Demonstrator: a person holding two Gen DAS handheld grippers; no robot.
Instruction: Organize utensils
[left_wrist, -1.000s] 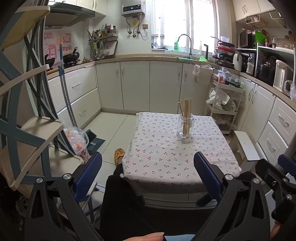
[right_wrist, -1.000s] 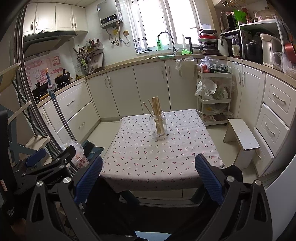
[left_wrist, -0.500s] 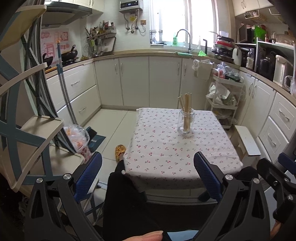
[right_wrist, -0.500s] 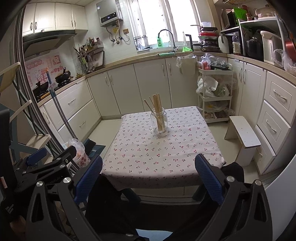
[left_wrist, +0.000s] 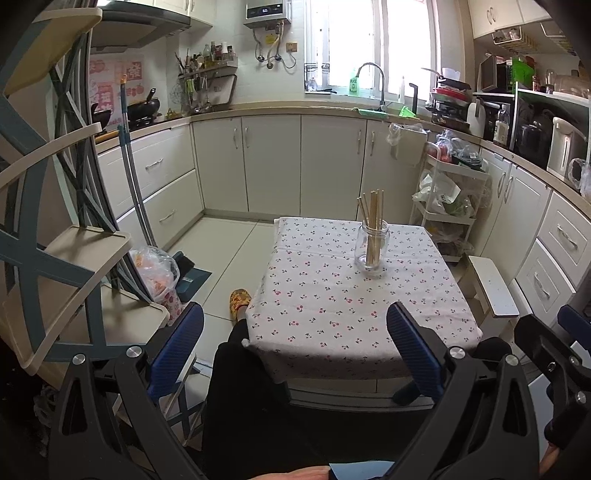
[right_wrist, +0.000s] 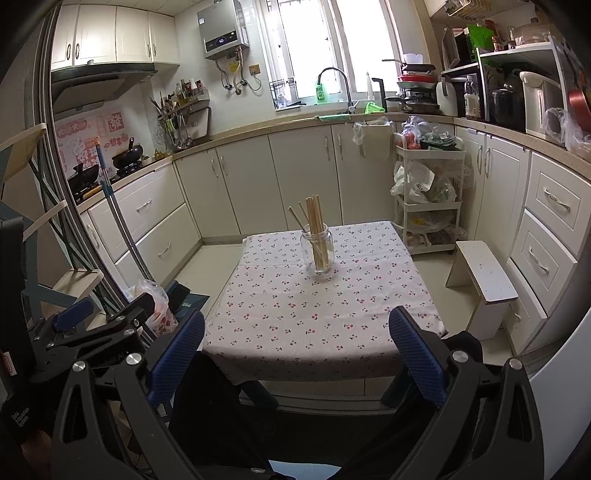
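- From my left wrist camera, the left gripper (left_wrist: 295, 343) hangs over the person's lap with its blue pads spread wide apart and nothing between them.
- The right gripper (right_wrist: 295, 347) is likewise wide apart and empty, held short of the near edge of the surface (right_wrist: 321, 314).
- The glass jar (right_wrist: 317, 251) stands upright at 12 o'clock from the right gripper, on the far half of the cherry-print cloth, well apart from both grippers.
- The chopsticks (right_wrist: 316, 225) stand bundled in the jar, tips up; I cannot count them, since they overlap, and one or two lean toward 10 o'clock.
- In the left view the jar (left_wrist: 371, 245) sits at about 1 o'clock, with the chopsticks (left_wrist: 373, 214) poking out of its mouth.
- The near edge of the surface is partly hidden behind the gripper fingers and the person's dark-clothed legs (left_wrist: 251, 387).
- Only part of the other gripper shows in each view: at 4 o'clock in the left one, at 8 o'clock in the right.
- A slippered foot (left_wrist: 239, 300) peeks out at the surface's left edge.
- The cloth around the jar lies bare on all sides, giving open room to approach.
- A white stool (right_wrist: 484, 277) stands at 2 o'clock beside the surface's right edge, and a trolley (right_wrist: 428, 195) of bags stands near its far right corner.
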